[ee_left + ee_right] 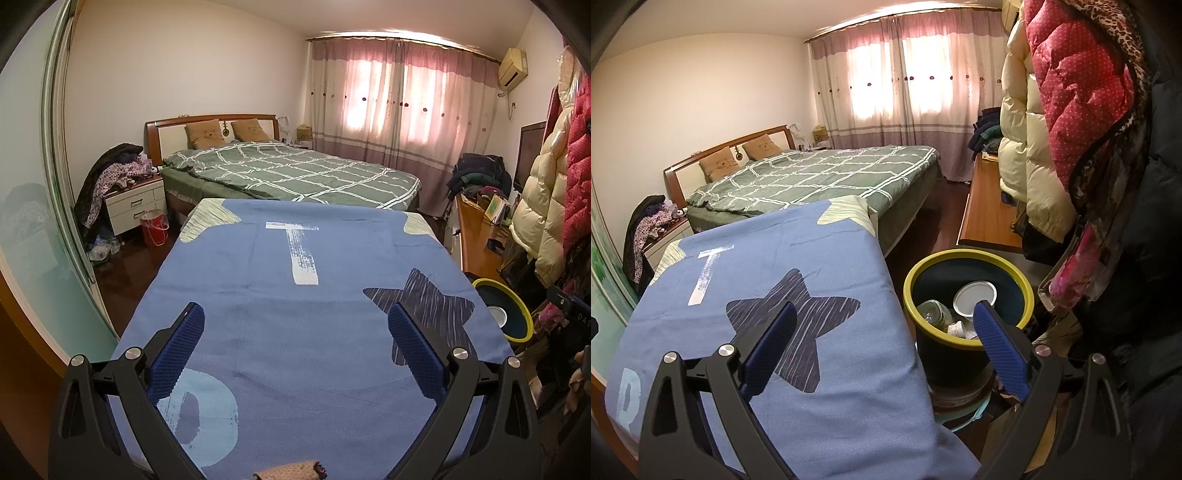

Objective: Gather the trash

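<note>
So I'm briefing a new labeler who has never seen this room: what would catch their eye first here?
Probably the blue cloth with its big white T and dark star, spread across the foreground under both open tools. Next, the yellow-rimmed bin at the cloth's right edge, already holding a white lid and a clear bottle. Behind lie the green checked bed and glowing pink curtains.

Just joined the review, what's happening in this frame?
Trash collection in a bedroom. Both grippers are open and hold nothing: the left gripper hovers over the blue star-print cloth, the right gripper by its edge near the yellow-rimmed bin. The bin already holds a white lid and a clear bottle.
</note>
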A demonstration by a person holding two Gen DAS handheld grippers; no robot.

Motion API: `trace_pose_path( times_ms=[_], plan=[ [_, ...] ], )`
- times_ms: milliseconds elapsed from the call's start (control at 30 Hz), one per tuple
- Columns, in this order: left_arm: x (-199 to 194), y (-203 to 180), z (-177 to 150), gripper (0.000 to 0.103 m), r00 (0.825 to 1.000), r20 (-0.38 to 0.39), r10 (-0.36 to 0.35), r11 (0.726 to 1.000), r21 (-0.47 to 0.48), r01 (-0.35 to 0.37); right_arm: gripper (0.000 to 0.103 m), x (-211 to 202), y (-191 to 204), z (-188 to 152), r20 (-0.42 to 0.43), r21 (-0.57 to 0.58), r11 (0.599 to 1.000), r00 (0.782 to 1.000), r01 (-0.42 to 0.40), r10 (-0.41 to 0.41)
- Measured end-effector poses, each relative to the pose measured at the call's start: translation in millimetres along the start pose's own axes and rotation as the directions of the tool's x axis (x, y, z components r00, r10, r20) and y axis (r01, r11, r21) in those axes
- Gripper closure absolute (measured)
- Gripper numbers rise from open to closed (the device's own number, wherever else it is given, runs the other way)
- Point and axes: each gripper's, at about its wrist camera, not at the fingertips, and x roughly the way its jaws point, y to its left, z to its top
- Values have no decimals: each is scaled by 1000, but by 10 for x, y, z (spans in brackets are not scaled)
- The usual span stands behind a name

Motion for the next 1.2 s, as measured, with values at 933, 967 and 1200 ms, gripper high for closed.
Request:
trace_pose_path(
  times_ms=[933, 967, 1200],
  plan=[
    [22, -17, 2, 5, 1000, -8, -4, 1000, -5, 4, 12, 24, 14, -18, -7, 0, 1000, 1000, -2, 2],
    [25, -16, 9, 5, 1000, -9, -7, 1000, -6, 7, 12, 25, 20, -30, -7, -2, 1000, 1000, -2, 2],
    [34, -8, 6, 5, 1000, -12, -12, 1000, -10, 12, 12, 46, 36, -70, -12, -3, 1000, 1000, -3, 3]
  ],
)
